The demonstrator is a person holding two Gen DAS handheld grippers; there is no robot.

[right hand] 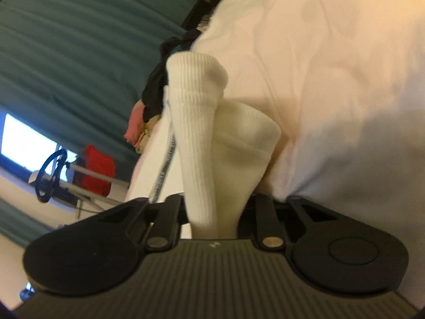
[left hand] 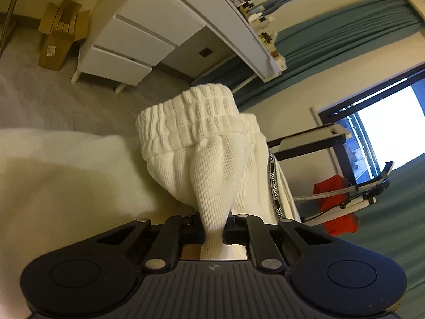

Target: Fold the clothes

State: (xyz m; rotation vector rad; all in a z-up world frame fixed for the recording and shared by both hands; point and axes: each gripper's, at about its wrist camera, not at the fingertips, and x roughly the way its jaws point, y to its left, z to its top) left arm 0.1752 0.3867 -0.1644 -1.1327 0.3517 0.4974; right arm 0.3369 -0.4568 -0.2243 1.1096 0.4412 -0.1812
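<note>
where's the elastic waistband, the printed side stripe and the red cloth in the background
elastic waistband (left hand: 186, 117), left wrist view, on the gathered ribbing
printed side stripe (left hand: 273, 183), left wrist view, on the lettering
red cloth (right hand: 98, 170), right wrist view, on its middle

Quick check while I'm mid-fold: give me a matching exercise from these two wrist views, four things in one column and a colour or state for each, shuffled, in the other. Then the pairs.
Things:
1. left tool
2. curtain
3. drawer unit
4. cardboard boxes

Colour or state:
A. teal, hanging in folds
B. brown, flattened, leaning against the wall
C. shut on the white ribbed garment
D. white, drawers closed

Pairs: 1-C, 2-A, 3-D, 4-B

The right tool is likewise shut on the white ribbed garment.
</note>
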